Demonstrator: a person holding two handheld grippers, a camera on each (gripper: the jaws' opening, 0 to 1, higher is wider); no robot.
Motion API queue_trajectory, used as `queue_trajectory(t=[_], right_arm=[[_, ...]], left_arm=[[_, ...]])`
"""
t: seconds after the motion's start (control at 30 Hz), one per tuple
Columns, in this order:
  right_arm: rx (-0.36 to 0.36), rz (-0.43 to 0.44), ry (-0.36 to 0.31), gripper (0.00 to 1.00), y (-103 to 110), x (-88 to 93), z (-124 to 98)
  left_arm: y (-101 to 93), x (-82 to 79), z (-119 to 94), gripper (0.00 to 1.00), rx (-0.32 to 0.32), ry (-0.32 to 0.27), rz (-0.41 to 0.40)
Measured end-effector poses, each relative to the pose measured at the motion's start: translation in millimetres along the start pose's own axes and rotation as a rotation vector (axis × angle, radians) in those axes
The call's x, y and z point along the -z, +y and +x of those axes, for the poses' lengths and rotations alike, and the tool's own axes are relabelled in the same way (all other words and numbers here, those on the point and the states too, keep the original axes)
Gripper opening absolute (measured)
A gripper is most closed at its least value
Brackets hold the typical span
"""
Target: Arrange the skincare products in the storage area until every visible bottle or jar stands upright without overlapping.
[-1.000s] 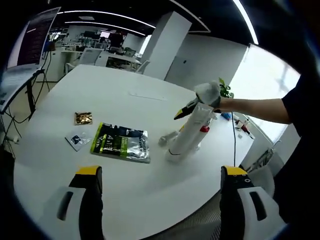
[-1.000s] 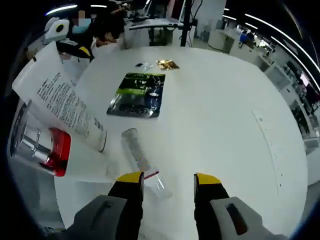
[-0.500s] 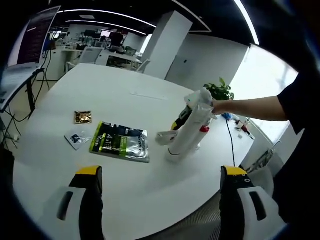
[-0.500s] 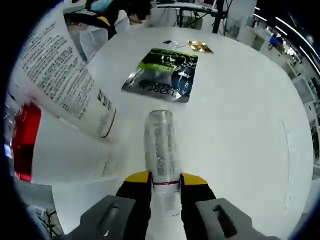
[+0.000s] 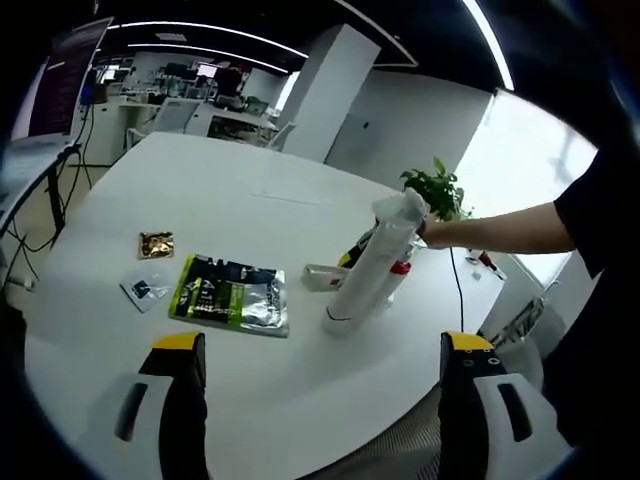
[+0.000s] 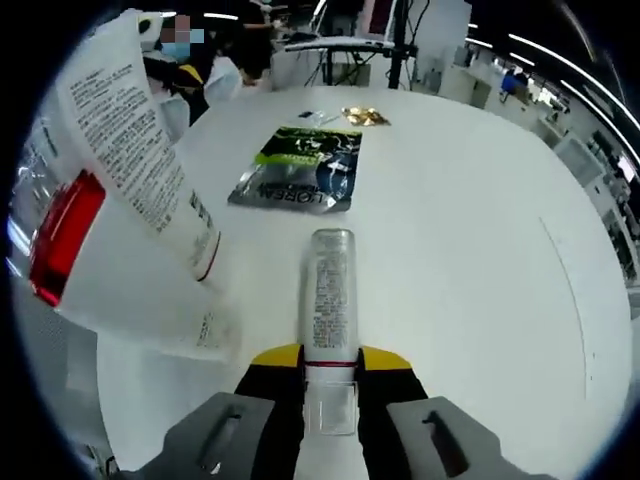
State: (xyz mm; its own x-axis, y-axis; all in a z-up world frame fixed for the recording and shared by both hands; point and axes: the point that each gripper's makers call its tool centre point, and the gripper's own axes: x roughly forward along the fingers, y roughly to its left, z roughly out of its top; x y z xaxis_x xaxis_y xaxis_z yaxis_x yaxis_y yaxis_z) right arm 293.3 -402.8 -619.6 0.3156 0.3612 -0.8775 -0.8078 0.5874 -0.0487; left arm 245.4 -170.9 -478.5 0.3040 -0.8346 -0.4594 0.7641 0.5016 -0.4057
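Right gripper point(image 6: 329, 357) is clamping a small clear bottle point(image 6: 329, 290) near its cap end, jaws closed tight on it, bottle pointing out over the white table point(image 6: 480, 260). Left gripper point(image 5: 320, 350) is hanging with jaws spread wide, gripping nothing. A tall white tube point(image 6: 140, 170) is leaning just left of the bottle, a red-capped bottle point(image 6: 62, 238) behind it. Green-and-silver pouch point(image 5: 230, 297), gold sachet point(image 5: 154, 244) and small clear packet point(image 5: 142, 289) are lying flat further out
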Motion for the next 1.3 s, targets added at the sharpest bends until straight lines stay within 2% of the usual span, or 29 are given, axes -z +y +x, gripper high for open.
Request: queue_trajectory(t=[0.07,0.17,0.27,0.37,0.43,0.53,0.6,0.67,0.83,0.9,0.97,1.07,1.2,1.3], right_arm=[[0.034,-0.031,-0.025,0.09,-7.0,-6.5,-13.1],[0.113,-0.055,-0.074,0.09,-20.3,-23.5,-47.9],[0.189,-0.101,-0.074,0.09,-27.6,-30.7,-81.2],[0.272,-0.130,-0.161,0.09,-14.8,-59.8,-127.1],[0.308,-0.174,-0.175,0.09,-4.8,-71.5,-148.8],[0.337,-0.333,-0.106,0.09,21.0,-84.4,-180.0],[0.350,-0.396,-0.073,0.09,36.2,-92.2,-194.6],[0.357,-0.417,-0.076,0.09,47.6,-100.7,-205.0],[0.389,-0.496,-0.058,0.09,73.8,-120.4,-232.6],[0.386,-0.512,-0.073,0.09,87.6,-129.0,-242.0],[0.382,-0.525,-0.086,0.09,100.1,-135.1,-249.3],[0.378,-0.550,-0.071,0.09,107.2,-136.1,-253.8],[0.378,-0.558,-0.079,0.09,117.4,-143.7,-260.4],[0.381,-0.583,-0.082,0.09,124.3,-150.3,-261.5]], left_arm=[[-3.5,-3.6,0.2,0.90,0.007,-0.002,0.019],[-10.5,-8.8,1.4,0.90,0.020,-0.003,0.048],[-19.8,-14.4,3.1,0.90,0.038,-0.004,0.082],[-32.6,-23.8,3.2,0.91,0.058,-0.016,0.123],[-42.6,-32.6,1.6,0.91,0.074,-0.027,0.158],[-55.8,-49.2,-2.6,0.91,0.092,-0.053,0.243],[-65.5,-62.4,-5.3,0.90,0.098,-0.074,0.298],[-72.2,-74.7,-7.6,0.90,0.089,-0.095,0.347],[-100.6,-94.0,-8.7,0.87,0.128,-0.118,0.440],[-110.1,-102.0,-10.0,0.85,0.141,-0.132,0.493],[-120.6,-112.8,-11.6,0.84,0.140,-0.154,0.557],[-137.7,-126.7,-15.5,0.80,0.139,-0.192,0.637],[-151.0,-128.9,-15.9,0.75,0.133,-0.189,0.735],[-152.3,-127.1,-10.4,0.68,0.099,-0.186,0.871]])
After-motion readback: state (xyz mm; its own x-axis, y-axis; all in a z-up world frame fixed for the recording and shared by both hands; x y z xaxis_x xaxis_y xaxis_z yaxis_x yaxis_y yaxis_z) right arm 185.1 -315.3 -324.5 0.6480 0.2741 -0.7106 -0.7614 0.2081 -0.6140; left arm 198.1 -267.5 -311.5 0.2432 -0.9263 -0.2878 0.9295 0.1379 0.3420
